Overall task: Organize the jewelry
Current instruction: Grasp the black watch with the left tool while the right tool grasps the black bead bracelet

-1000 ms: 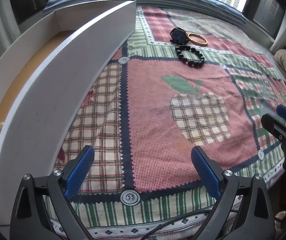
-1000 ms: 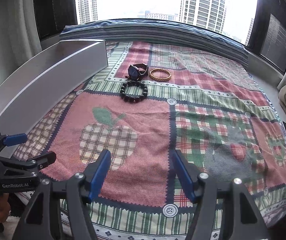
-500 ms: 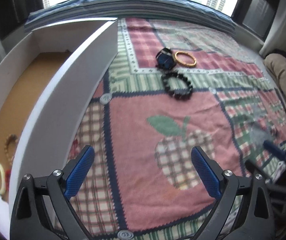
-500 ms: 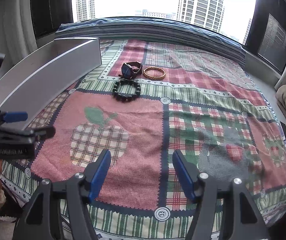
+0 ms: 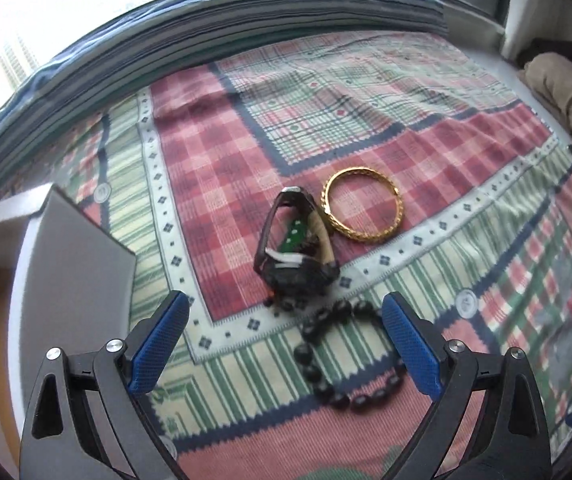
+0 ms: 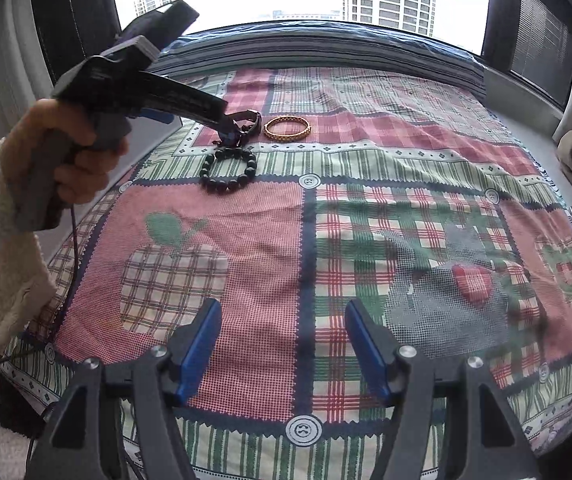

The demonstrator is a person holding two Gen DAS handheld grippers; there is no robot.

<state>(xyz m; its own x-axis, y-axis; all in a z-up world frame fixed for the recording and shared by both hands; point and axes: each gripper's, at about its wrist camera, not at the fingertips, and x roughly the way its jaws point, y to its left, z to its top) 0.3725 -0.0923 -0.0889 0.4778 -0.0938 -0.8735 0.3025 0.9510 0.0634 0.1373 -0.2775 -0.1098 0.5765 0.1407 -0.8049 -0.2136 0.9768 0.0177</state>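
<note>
A dark wristwatch (image 5: pixel 292 248) lies on the patchwork cloth, with a gold bangle (image 5: pixel 362 205) just to its right and a black bead bracelet (image 5: pixel 346 356) in front of it. My left gripper (image 5: pixel 284 338) is open, low over the bracelet and just short of the watch. In the right wrist view the left gripper (image 6: pixel 230 132) reaches down at the watch (image 6: pixel 251 119), beside the bangle (image 6: pixel 287 128) and the bracelet (image 6: pixel 228 169). My right gripper (image 6: pixel 280 346) is open and empty, over the cloth's near part.
A white box wall (image 5: pixel 82 256) stands at the left, close to the left gripper. A folded blue blanket (image 5: pixel 246 12) runs along the window at the back. A beige cushion (image 5: pixel 566 96) lies at the far right. A cable (image 6: pixel 74 248) hangs from the left hand.
My left gripper has moved forward and away from the white box to the jewelry, now low over the bead bracelet. The right gripper has stayed almost still and open.
</note>
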